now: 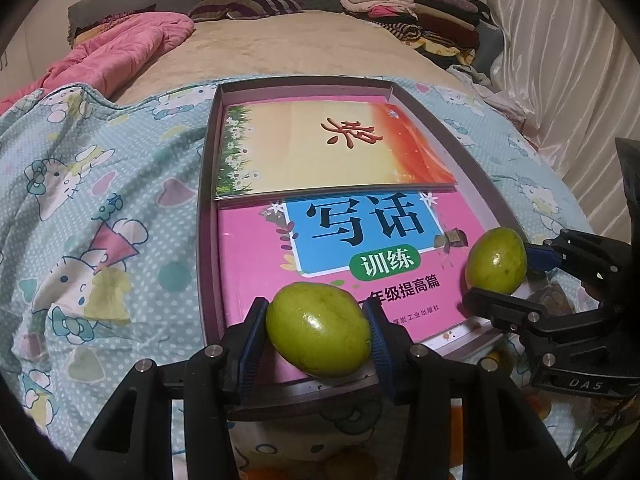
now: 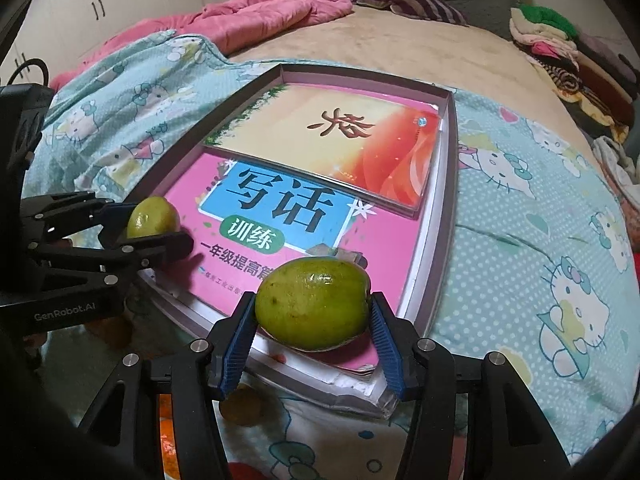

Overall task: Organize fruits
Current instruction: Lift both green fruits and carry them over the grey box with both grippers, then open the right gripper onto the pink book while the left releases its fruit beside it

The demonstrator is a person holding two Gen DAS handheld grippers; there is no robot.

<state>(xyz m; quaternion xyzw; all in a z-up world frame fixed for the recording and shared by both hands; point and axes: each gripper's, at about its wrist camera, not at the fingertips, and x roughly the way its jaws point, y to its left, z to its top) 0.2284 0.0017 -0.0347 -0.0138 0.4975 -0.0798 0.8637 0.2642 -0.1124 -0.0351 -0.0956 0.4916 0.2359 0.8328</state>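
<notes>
My left gripper [image 1: 318, 330] is shut on a green fruit [image 1: 319, 330] and holds it over the near end of a shallow box [image 1: 208, 216] with books in it. It also shows in the right wrist view [image 2: 156, 220] with its fruit [image 2: 152, 217]. My right gripper [image 2: 313, 310] is shut on a second green fruit [image 2: 313, 309] above the pink book [image 2: 360, 248]. It appears at the right of the left wrist view [image 1: 498, 266] with that fruit [image 1: 496, 260].
The box lies on a Hello Kitty sheet [image 1: 100, 220] on a bed. A yellow-orange book [image 1: 332, 148] lies on the pink book [image 1: 256, 256]. A pink quilt [image 1: 120, 52] and folded clothes [image 1: 412, 12] are at the back. More fruit [image 2: 242, 406] lies under the right gripper.
</notes>
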